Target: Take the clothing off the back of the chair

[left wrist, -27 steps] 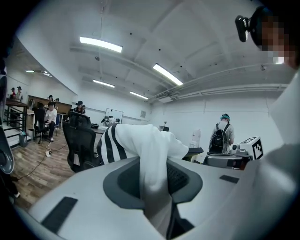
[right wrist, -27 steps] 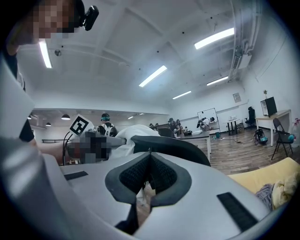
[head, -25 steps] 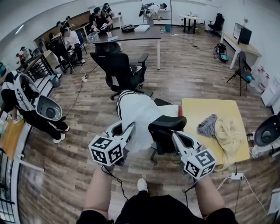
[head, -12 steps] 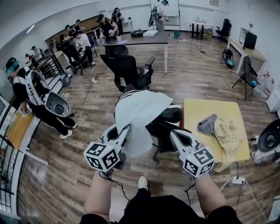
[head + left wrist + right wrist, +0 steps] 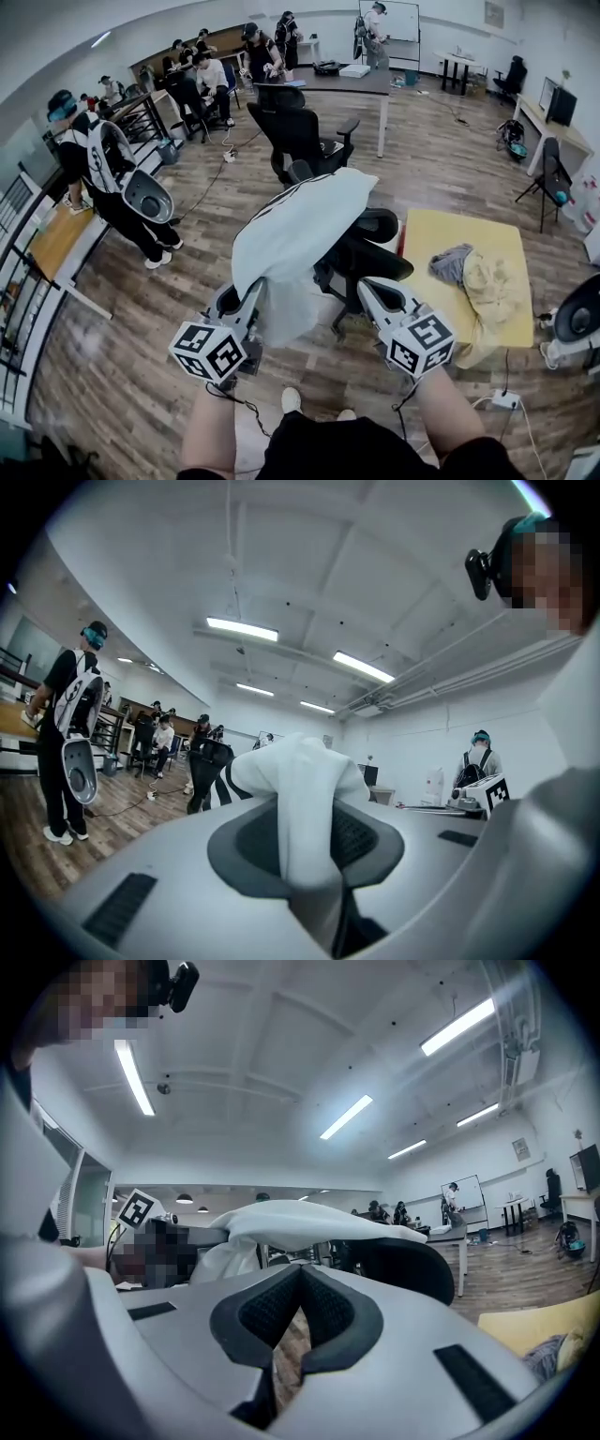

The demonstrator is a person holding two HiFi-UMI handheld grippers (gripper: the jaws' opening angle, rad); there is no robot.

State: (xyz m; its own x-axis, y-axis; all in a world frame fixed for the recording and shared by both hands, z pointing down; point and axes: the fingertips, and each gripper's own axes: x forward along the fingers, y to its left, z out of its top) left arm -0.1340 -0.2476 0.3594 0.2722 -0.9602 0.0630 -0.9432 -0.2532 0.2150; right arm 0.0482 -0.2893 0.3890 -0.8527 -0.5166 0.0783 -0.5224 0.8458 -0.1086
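Observation:
A white garment with black stripes point(image 5: 295, 234) stretches from my left gripper point(image 5: 246, 292) up over the top of a black office chair point(image 5: 370, 253). The left gripper is shut on the garment's lower end; in the left gripper view the cloth point(image 5: 305, 799) is pinched between the pads at the left gripper point(image 5: 314, 855). My right gripper point(image 5: 367, 286) is beside the chair's seat, shut with nothing in it. In the right gripper view the right gripper point(image 5: 298, 1307) has its pads together, and beyond it the garment point(image 5: 300, 1222) lies over the chair back point(image 5: 412, 1265).
A low yellow table point(image 5: 469, 239) at the right carries a heap of grey and pale yellow clothes point(image 5: 473, 277). A second black chair point(image 5: 300, 131) and a dark desk point(image 5: 352, 82) stand behind. A person with a backpack point(image 5: 98, 173) is at the left, others further back.
My left gripper has drawn the garment out to the lower left, so the cloth now spans from it over the chair top. Both grippers have shifted across the room.

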